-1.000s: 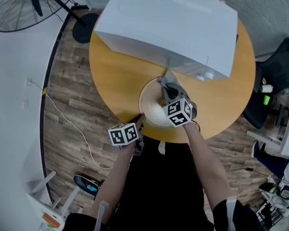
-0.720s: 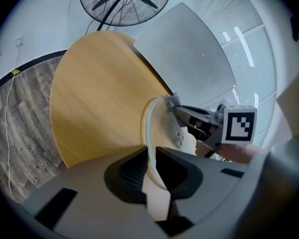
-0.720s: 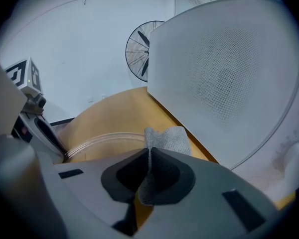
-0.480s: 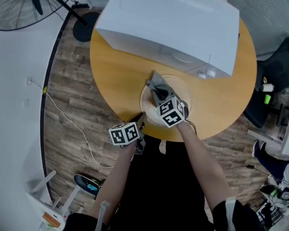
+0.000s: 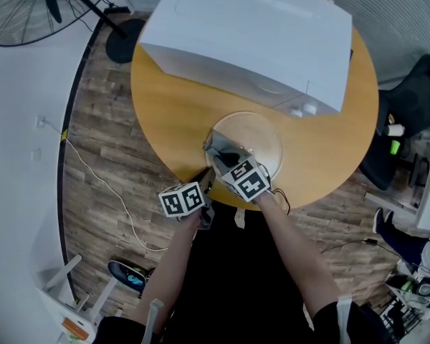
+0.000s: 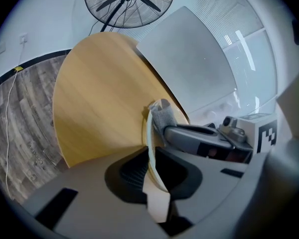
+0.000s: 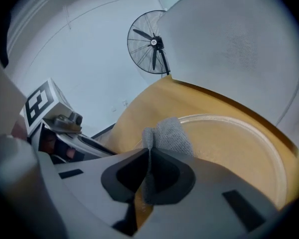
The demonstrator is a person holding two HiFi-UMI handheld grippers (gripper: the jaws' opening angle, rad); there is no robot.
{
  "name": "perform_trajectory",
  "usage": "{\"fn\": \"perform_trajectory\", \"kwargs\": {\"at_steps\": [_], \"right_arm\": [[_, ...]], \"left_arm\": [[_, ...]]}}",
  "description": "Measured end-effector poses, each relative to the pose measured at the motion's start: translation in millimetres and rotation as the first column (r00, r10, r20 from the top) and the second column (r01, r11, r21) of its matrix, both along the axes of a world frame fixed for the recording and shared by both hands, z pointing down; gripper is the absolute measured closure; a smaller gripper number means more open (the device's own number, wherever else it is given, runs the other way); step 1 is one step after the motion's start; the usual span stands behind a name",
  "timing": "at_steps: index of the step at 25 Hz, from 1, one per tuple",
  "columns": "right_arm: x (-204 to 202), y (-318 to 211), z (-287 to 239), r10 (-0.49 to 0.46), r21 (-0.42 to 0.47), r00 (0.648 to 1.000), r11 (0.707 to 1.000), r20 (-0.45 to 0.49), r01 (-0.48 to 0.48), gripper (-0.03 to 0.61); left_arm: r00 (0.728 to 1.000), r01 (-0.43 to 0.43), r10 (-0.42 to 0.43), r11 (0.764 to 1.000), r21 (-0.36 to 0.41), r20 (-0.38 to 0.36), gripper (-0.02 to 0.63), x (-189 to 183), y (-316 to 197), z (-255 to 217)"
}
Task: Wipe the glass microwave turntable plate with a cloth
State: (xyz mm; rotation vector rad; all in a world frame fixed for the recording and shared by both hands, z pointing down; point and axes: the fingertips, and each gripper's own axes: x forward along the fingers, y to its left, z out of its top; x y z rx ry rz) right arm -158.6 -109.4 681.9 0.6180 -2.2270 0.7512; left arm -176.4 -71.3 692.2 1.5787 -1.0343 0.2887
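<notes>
The glass turntable plate (image 5: 254, 138) lies flat on the round wooden table (image 5: 172, 113), near its front edge. My left gripper (image 5: 206, 180) is shut on the plate's near-left rim (image 6: 150, 148); the rim runs between its jaws. My right gripper (image 5: 221, 153) is shut on a grey cloth (image 7: 167, 133), whose bunched end sticks out past the jaws and rests on the plate (image 7: 234, 148) by its left rim. The left gripper view shows the cloth (image 6: 162, 116) on the rim just beyond my jaws, with the right gripper's body (image 6: 209, 138) beside it.
A white microwave (image 5: 251, 34) fills the back of the table, close behind the plate. The table's front edge is right under my hands. On the wood floor stand a fan (image 5: 43, 6) at far left and a dark chair (image 5: 408, 113) at right; a cable (image 5: 107, 185) trails left.
My right gripper has swept the cloth across the plate from its middle to its near-left rim, rolling as it went. The left gripper and the plate have stayed in place.
</notes>
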Motion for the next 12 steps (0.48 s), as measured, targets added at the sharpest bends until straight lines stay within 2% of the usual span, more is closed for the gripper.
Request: {"fn": "perform_trajectory", "kwargs": {"at_steps": [4,12], "right_arm": [[6,20,0,0.034,-0.086,0.998,0.996,0.047,-0.030,0.555],[18,65,3,-0.079,-0.122,0.997,0.989,0.021,0.081,0.555]], "left_arm": [[1.000,0.021,-0.021,1.000,0.003,-0.005,0.576,-1,0,1],[0.999,0.042,-0.042,0.999,0.004,0.006,0.580,0,-1,1]]}}
